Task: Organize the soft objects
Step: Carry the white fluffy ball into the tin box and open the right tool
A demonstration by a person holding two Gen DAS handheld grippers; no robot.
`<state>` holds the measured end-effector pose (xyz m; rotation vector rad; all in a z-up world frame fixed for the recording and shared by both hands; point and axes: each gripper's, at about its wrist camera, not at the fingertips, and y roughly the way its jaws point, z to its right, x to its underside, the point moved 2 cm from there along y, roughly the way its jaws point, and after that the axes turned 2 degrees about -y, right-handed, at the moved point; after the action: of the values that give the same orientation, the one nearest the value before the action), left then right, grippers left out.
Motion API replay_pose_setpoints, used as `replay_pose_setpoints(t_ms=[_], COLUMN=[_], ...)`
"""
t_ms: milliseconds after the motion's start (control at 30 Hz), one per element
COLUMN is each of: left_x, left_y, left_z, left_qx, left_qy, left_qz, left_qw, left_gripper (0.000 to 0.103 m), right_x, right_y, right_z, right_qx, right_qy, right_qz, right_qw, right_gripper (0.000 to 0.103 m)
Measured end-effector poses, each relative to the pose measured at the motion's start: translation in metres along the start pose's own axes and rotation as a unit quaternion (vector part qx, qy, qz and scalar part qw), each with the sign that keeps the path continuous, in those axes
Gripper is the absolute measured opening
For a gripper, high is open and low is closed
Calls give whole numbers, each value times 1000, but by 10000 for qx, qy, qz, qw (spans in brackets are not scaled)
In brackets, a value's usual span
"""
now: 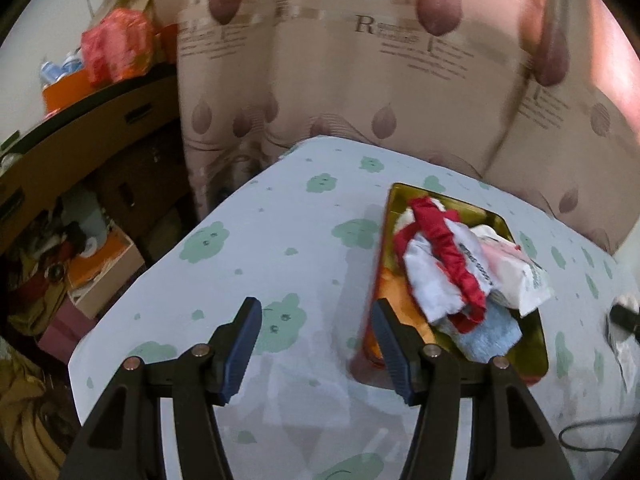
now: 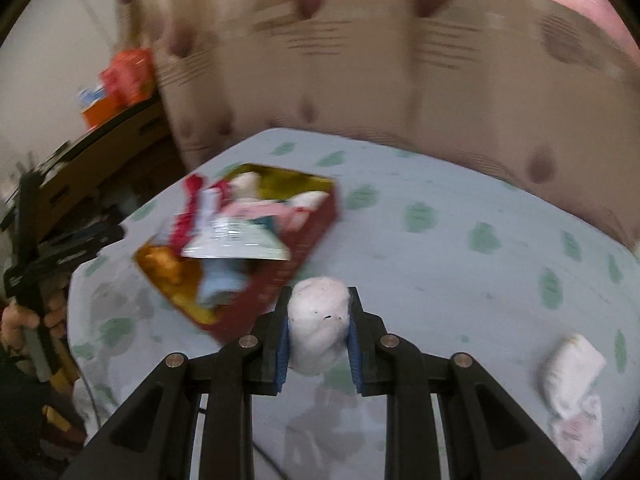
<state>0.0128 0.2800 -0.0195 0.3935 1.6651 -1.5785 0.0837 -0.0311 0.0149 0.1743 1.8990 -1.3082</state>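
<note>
A red tin with a gold inside (image 1: 532,344) (image 2: 316,232) lies on the pale bedsheet with green cloud prints (image 1: 280,240) (image 2: 440,232). In it are soft things: a red scrunchie (image 1: 448,256), white cloth (image 1: 428,280), a blue cloth (image 1: 488,336), a tissue pack (image 1: 516,276) (image 2: 240,240) and something orange (image 2: 168,268). My left gripper (image 1: 316,314) stands open and empty, its right finger at the tin's near left edge. My right gripper (image 2: 320,300) is shut on a white rolled sock (image 2: 318,328), held above the sheet to the right of the tin.
Another white sock (image 2: 572,372) lies on the sheet at the right. A patterned curtain (image 1: 340,80) hangs behind the bed. Cardboard boxes and clutter (image 1: 92,220) fill the floor left of the bed. A hand with the left gripper's handle (image 2: 32,312) shows at the far left.
</note>
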Motion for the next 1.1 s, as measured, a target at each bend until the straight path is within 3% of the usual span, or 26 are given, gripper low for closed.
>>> replay_pose_setpoints(t_ms=[200,467,1100], left_x=[-2,-3,-2], left_y=[-2,-4,-3], left_z=[-9,-6,-3], left_qx=[-61,17,46], left_qy=[-221,-192,-224], left_qz=[94,129,154], left_qw=[9997,9997,9996], left_gripper=[59,59,59], right_x=[-4,-7,-21], right_y=[28,64,109], right_z=[-53,-79,-95], right_qx=[-486,-628,-251], right_qy=[-377,-494,-627], right_qz=[-202,-443,-466], right_qw=[9979,9958,9966], right_gripper=[22,22,26])
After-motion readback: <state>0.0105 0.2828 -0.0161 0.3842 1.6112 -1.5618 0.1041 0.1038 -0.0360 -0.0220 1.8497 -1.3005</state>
